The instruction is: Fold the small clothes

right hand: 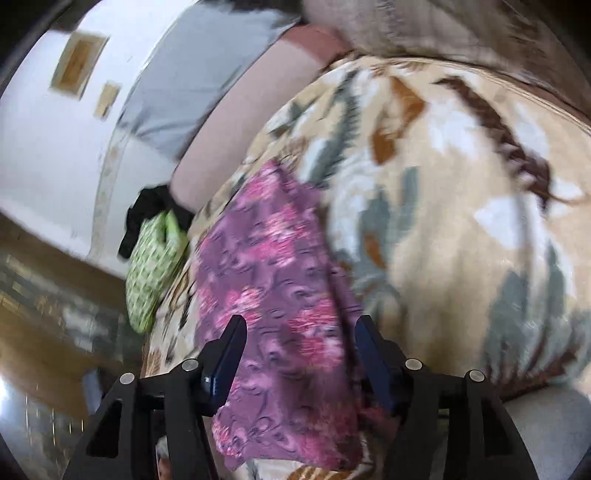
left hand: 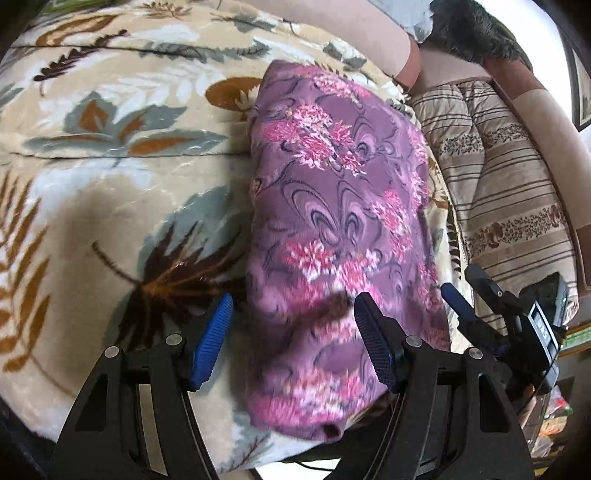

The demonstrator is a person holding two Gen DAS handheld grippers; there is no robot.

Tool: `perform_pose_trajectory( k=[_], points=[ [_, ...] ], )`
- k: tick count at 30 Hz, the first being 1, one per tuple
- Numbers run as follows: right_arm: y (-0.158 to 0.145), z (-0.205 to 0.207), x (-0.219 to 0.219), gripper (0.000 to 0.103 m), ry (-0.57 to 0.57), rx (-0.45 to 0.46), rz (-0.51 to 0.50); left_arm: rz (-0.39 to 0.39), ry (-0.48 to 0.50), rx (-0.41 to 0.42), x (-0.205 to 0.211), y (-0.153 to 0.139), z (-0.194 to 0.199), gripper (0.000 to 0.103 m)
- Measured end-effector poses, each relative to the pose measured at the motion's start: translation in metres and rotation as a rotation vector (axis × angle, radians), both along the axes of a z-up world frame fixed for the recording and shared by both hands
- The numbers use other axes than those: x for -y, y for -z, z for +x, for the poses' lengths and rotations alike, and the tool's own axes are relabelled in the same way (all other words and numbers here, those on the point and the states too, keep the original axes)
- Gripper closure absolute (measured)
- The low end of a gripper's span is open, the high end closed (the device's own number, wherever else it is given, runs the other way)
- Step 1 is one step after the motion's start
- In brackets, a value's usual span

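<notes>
A purple garment with pink flowers point(left hand: 332, 206) lies folded into a long strip on a beige leaf-patterned blanket point(left hand: 110, 147). My left gripper point(left hand: 293, 321) hovers over the strip's near end, jaws open, with the cloth below and between the blue pads and neither pad pressing on it. In the left wrist view my right gripper point(left hand: 461, 284) sits at the garment's right edge. The right wrist view shows the same garment point(right hand: 266, 280) stretching away from my right gripper point(right hand: 301, 336). That gripper stands open astride the cloth, gripping nothing.
A striped quilt point(left hand: 509, 192) lies to the right of the blanket, with a dark furry item point(left hand: 472, 33) behind it. A green checked cloth point(right hand: 151, 266) and a black item point(right hand: 147, 210) sit at the blanket's far edge. Beyond are a grey pillow point(right hand: 192, 85) and a white wall.
</notes>
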State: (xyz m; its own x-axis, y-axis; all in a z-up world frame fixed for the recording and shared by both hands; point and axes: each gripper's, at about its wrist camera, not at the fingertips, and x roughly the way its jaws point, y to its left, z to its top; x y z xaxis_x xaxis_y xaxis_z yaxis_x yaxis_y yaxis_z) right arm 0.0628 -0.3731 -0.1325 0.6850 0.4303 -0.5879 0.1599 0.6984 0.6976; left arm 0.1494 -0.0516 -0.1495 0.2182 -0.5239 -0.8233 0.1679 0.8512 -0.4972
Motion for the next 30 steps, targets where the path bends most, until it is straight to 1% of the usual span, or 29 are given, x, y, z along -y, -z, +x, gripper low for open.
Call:
perform_pose_trajectory(
  k=[2,4,5,6,7,8,9,10,11,12,13,14,15,17,18,19,20,21,22,24,26,27,28,29,30],
  points=[
    [0.0,0.019,-0.008,0.044,-0.068,-0.038,-0.051,-0.003,-0.02,-0.001,0.001,0.003,0.009,0.034],
    [0.011,0.034,-0.003,0.044,-0.102,-0.09,-0.06,0.005,-0.042,0.015,0.005,0.007,0.02,0.034],
    [0.02,0.041,0.0,0.044,-0.118,-0.111,-0.029,0.015,-0.036,0.01,0.011,0.012,0.026,0.034],
    [0.031,0.049,0.002,0.044,-0.134,-0.141,0.014,0.033,-0.02,-0.017,0.015,0.019,0.029,0.034],
    [0.044,0.054,0.004,0.045,-0.136,-0.174,0.059,0.024,-0.012,-0.061,0.017,0.026,0.031,0.035],
    [0.052,0.055,0.007,0.053,-0.107,-0.195,0.081,0.003,-0.022,-0.078,0.016,0.03,0.031,0.038],
    [0.052,0.053,0.009,0.057,-0.092,-0.19,0.091,-0.011,-0.029,-0.068,0.015,0.028,0.03,0.051],
    [0.051,0.051,0.011,0.06,-0.084,-0.181,0.096,-0.021,-0.029,-0.065,0.015,0.027,0.029,0.06],
    [0.049,0.049,0.013,0.065,-0.072,-0.178,0.09,-0.031,-0.037,-0.068,0.013,0.026,0.028,0.065],
    [0.049,0.048,0.014,0.074,-0.069,-0.183,0.084,-0.056,-0.043,-0.074,0.011,0.024,0.027,0.076],
    [0.049,0.048,0.014,0.08,-0.075,-0.187,0.087,-0.076,-0.046,-0.08,0.008,0.019,0.026,0.08],
    [0.047,0.047,0.011,0.089,-0.082,-0.179,0.075,-0.094,-0.045,-0.078,0.005,0.013,0.024,0.08],
    [0.043,0.046,0.01,0.09,-0.082,-0.168,0.058,-0.136,-0.033,-0.058,0.0,-0.001,0.019,0.081],
    [0.034,0.043,0.002,0.09,-0.101,-0.135,0.033,-0.166,-0.013,-0.02,-0.01,-0.019,0.008,0.081],
    [0.035,0.041,-0.001,0.09,-0.119,-0.128,0.047,-0.164,-0.016,-0.023,-0.015,-0.02,0.005,0.081],
    [0.038,0.041,-0.004,0.09,-0.147,-0.136,0.072,-0.155,-0.026,-0.044,-0.02,-0.016,0.004,0.08],
    [0.042,0.042,-0.007,0.09,-0.16,-0.156,0.079,-0.119,-0.029,-0.077,-0.021,-0.003,0.007,0.08],
    [0.046,0.044,-0.008,0.089,-0.16,-0.182,0.073,-0.074,-0.028,-0.091,-0.019,0.007,0.01,0.076],
    [0.051,0.047,-0.009,0.088,-0.16,-0.2,0.081,0.006,-0.019,-0.092,-0.013,0.019,0.011,0.071],
    [0.052,0.05,-0.006,0.084,-0.144,-0.202,0.097,0.059,0.003,-0.012,-0.005,0.011,0.005,0.067],
    [0.038,0.044,0.001,0.083,-0.096,-0.149,0.055,0.116,0.059,0.09,0.005,-0.011,-0.005,0.067],
    [0.03,0.04,0.005,0.077,-0.077,-0.104,0.046,0.126,0.079,0.118,0.008,-0.019,-0.008,0.066],
    [0.025,0.036,0.009,0.071,-0.065,-0.072,0.055,0.127,0.083,0.127,0.009,-0.021,-0.009,0.066],
    [0.019,0.033,0.014,0.055,-0.044,-0.028,0.068,0.126,0.078,0.124,0.009,-0.022,-0.009,0.066],
    [0.015,0.03,0.017,0.049,-0.027,0.008,0.077,0.125,0.07,0.107,0.008,-0.021,-0.007,0.066]
  ],
)
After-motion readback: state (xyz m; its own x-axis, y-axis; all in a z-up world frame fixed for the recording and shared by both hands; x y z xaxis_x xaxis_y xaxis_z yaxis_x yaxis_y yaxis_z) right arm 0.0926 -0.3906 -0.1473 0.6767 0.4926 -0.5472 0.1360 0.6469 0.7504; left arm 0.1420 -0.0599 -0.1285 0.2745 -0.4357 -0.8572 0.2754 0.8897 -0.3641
